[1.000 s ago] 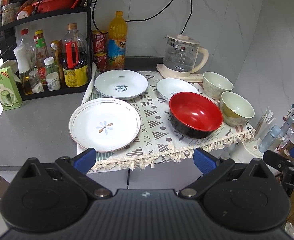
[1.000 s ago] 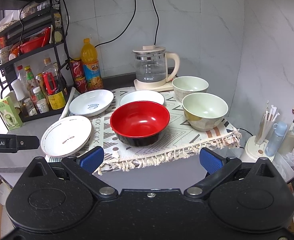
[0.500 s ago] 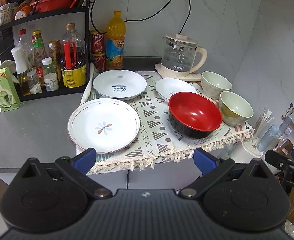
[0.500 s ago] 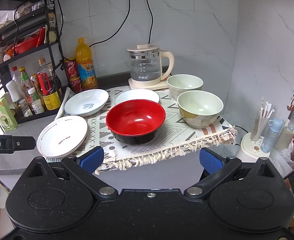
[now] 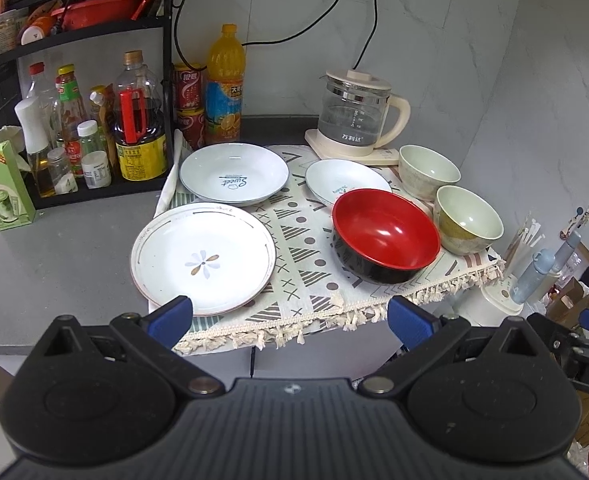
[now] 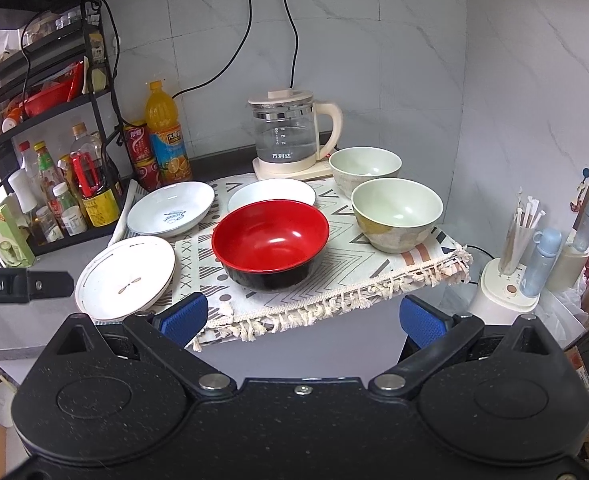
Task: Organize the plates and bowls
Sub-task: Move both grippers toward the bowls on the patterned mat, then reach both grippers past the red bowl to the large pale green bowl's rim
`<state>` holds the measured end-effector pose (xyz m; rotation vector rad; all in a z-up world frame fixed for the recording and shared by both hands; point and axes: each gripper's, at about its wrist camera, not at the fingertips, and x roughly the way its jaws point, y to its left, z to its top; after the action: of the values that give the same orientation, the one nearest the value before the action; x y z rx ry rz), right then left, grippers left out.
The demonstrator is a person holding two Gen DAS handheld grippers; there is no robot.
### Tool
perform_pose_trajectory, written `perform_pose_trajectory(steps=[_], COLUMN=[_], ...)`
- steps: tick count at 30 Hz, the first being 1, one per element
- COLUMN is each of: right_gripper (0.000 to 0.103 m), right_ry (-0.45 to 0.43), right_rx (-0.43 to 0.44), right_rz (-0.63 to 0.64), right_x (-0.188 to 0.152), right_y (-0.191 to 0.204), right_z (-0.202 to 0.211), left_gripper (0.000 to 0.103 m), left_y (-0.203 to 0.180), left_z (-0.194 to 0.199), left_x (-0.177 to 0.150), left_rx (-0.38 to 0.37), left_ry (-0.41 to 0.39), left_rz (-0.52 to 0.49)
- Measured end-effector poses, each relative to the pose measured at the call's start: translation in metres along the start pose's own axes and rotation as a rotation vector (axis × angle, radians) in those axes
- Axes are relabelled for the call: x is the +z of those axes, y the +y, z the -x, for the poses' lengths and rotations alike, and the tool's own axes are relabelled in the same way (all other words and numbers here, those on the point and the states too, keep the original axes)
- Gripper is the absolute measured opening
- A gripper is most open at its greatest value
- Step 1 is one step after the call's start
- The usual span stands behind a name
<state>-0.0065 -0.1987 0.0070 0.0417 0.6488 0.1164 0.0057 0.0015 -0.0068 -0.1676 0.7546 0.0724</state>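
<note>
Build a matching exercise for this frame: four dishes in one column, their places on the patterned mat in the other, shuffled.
Things:
1. red-and-black bowl
2. white flower-print plate
3. white deep plate with blue "Sweet" lettering
4. pale green bowl nearest the glass kettle

Places:
A. back right corner
B. front left, overhanging the mat's edge
C. front centre
D. back left, by the bottle rack

Pairs: 1-C, 2-B, 3-D, 4-A

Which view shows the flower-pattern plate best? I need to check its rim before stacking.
The left wrist view: the flower-pattern plate sits close, with only its near rim cut by a fingertip. In the right wrist view, it is smaller, off to the side and foreshortened.
</note>
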Motion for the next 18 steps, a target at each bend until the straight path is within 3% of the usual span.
perform_pose_trajectory(steps=[18], right_gripper=[0.103], right_ry=[0.013], right_rx=[-0.021], right_rz=[-0.036], right_x=[0.012], right_y=[-0.006], right_z=[-0.03], left_gripper=[0.102], left_y=[-0.011], left_z=[-0.044], left_x=[0.022], left_rx=[-0.046], left_ry=[0.057], left_rz=[-0.01])
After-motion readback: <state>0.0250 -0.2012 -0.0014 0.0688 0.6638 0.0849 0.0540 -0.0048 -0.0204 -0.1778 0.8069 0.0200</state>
